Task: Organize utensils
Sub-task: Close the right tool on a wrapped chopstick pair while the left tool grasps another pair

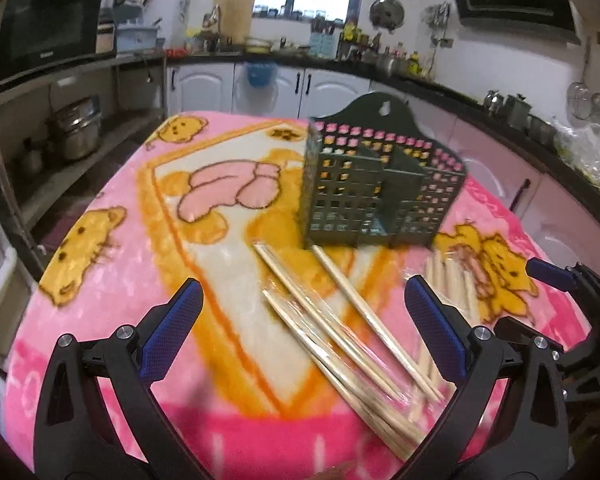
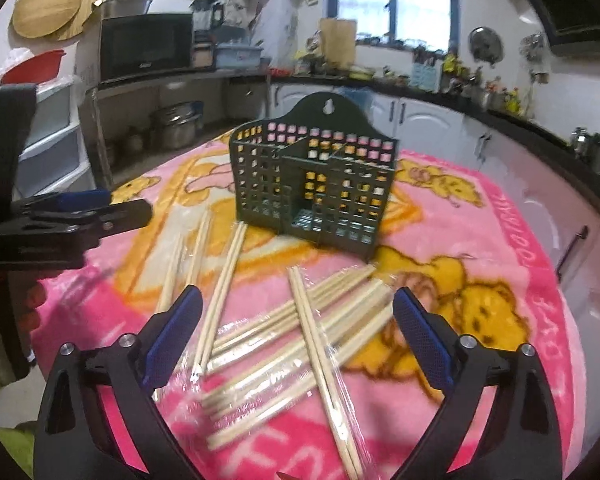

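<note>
A dark green slotted utensil holder [image 1: 380, 196] stands upright on the pink blanket-covered table [image 1: 120, 280]; it also shows in the right wrist view [image 2: 320, 188]. Several pairs of wooden chopsticks in clear wrap [image 1: 340, 328] lie scattered in front of it, also in the right wrist view [image 2: 300, 344]. My left gripper [image 1: 304, 300] is open and empty above the chopsticks. My right gripper [image 2: 296, 308] is open and empty above the chopstick pile. The right gripper shows at the right edge of the left wrist view [image 1: 572, 288], and the left gripper at the left edge of the right wrist view [image 2: 72, 216].
The table [image 2: 500, 240] stands in a kitchen. Behind it are white cabinets [image 1: 332, 88], a counter with jars and bottles, a microwave [image 1: 48, 36] on a shelf with metal pots [image 1: 76, 132] below, and plastic drawers [image 2: 52, 140] at the left.
</note>
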Motion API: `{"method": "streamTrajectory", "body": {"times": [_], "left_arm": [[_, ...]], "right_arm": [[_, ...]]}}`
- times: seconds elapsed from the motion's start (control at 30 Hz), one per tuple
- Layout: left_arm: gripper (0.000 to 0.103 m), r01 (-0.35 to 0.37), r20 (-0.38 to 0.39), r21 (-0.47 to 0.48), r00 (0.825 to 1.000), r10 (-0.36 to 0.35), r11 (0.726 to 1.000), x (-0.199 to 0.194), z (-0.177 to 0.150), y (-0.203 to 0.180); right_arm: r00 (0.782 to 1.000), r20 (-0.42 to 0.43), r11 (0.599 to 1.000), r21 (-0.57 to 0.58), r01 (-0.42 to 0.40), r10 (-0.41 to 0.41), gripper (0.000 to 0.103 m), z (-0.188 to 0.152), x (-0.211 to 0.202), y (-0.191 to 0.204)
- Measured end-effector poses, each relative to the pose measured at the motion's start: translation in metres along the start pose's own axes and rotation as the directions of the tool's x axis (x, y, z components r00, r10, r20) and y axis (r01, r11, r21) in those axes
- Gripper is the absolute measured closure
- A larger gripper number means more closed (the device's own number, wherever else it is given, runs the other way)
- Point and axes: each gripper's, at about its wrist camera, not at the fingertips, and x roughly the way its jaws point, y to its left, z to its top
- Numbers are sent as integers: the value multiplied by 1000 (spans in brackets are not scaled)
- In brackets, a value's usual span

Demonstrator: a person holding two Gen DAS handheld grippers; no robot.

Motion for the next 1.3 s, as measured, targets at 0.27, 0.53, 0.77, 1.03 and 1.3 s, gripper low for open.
{"method": "streamTrajectory", "body": {"times": [0.27, 0.53, 0.77, 1.03, 1.3], "left_arm": [[10, -15, -145, -66, 989, 5, 998, 55, 26, 27], [29, 31, -255, -172, 964, -75, 985, 94, 31, 53], [61, 93, -324, -299, 926, -192, 950, 122, 35, 71], [86, 122, -338, -286, 915, -219, 950, 140, 38, 65], [95, 123, -322, -229, 927, -195, 965, 144, 36, 58]], "right_arm": [[990, -138, 995, -80, -54, 42, 40, 18, 42, -1], [965, -242, 990, -81, -119, 96, 62, 20, 79, -5], [953, -276, 984, -92, -153, 123, 68, 27, 95, -4], [941, -306, 976, -109, -188, 148, 71, 31, 109, -7], [916, -370, 973, -103, -207, 156, 85, 30, 131, -11]]}}
